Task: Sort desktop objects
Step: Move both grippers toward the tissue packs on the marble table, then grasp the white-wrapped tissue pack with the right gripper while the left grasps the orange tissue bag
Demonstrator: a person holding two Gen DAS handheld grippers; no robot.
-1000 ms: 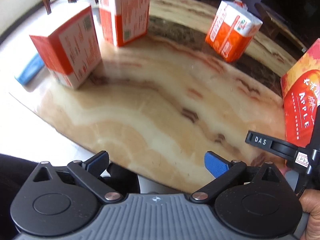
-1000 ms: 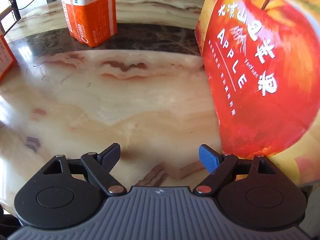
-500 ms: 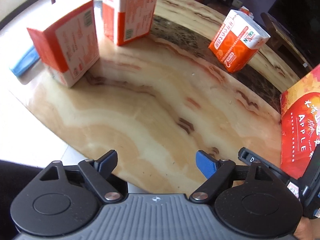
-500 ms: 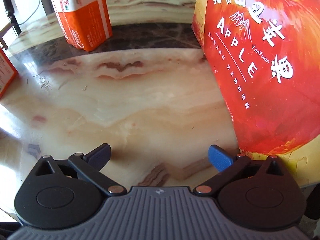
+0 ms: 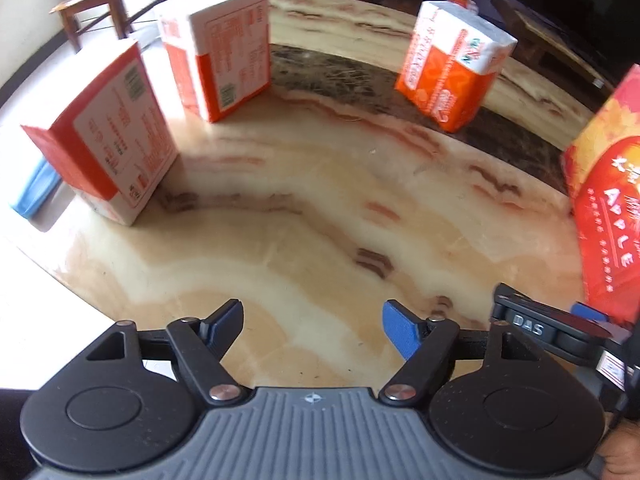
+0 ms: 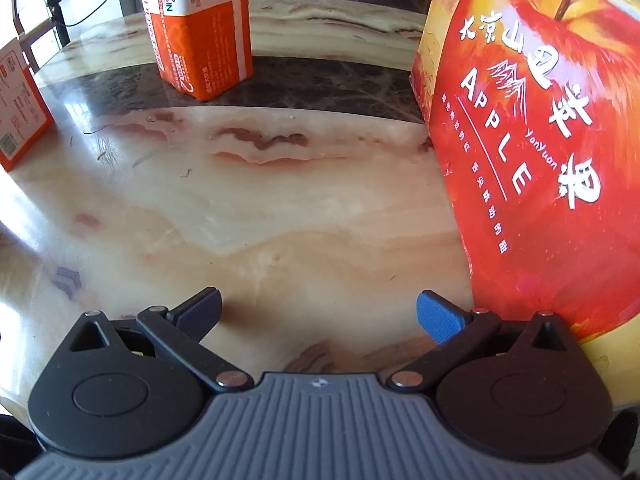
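In the left wrist view, your left gripper (image 5: 313, 322) is riding further in over the marble counter (image 5: 320, 216) than a second ago, when its jaws were hanging at the near rim, so you are closing on the goods rather than waiting. Its jaws are standing wide apart and gripping nothing, touching nothing. Ahead on the left, two red-and-white cartons are standing upright, the near carton (image 5: 108, 136) close to the counter's edge and the far carton (image 5: 224, 48) behind it; the orange tissue pack (image 5: 452, 64) is sitting on the dark band at the back right, and the apple box (image 5: 608, 200) is rising at the right edge with your right gripper (image 5: 560, 326) just beside its foot. In the right wrist view, your right gripper (image 6: 320, 316) is looking from a little higher than a second ago, and the apple box (image 6: 540, 152) is filling the right side, just beside the right finger (image 6: 438, 316) though contact is unclear. These jaws are also spread fully and carrying nothing. The orange tissue pack (image 6: 204, 28) is standing well apart at the back. Nothing is lifted yet, so the sorting looks barely begun.
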